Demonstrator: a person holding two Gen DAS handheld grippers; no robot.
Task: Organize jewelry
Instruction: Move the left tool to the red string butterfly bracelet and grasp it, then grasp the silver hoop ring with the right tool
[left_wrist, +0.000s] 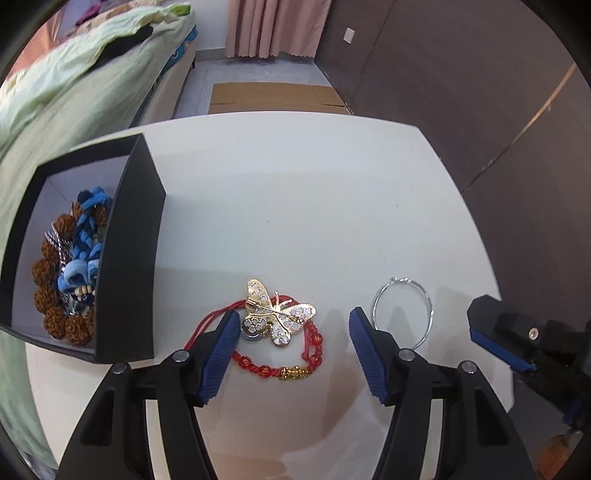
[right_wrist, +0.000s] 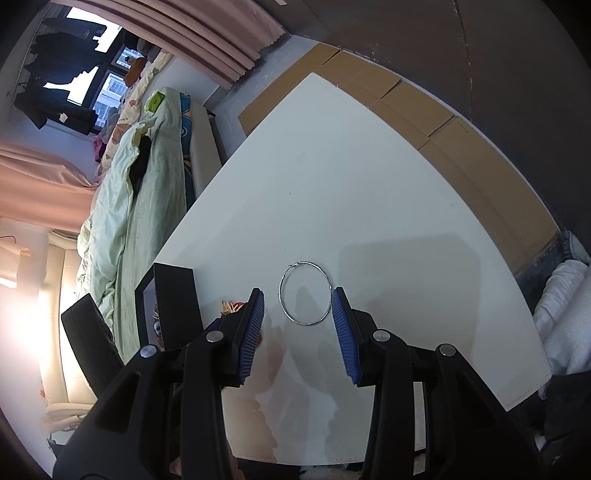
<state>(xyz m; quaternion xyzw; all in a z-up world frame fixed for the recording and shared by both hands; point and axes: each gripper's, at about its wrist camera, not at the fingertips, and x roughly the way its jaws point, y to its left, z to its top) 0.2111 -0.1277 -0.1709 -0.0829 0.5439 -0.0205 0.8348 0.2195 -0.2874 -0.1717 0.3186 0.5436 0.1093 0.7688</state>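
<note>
A gold butterfly brooch lies on a red beaded bracelet on the white table. My left gripper is open just above them, its fingers either side. A thin silver hoop lies to the right; in the right wrist view the hoop sits just ahead of my open, empty right gripper. The right gripper also shows in the left wrist view. A black box at the left holds brown beads and a blue braided piece.
A bed with green bedding runs along the table's left side. Flat cardboard lies on the floor beyond the far edge. A brown wall stands to the right. The black box also appears in the right wrist view.
</note>
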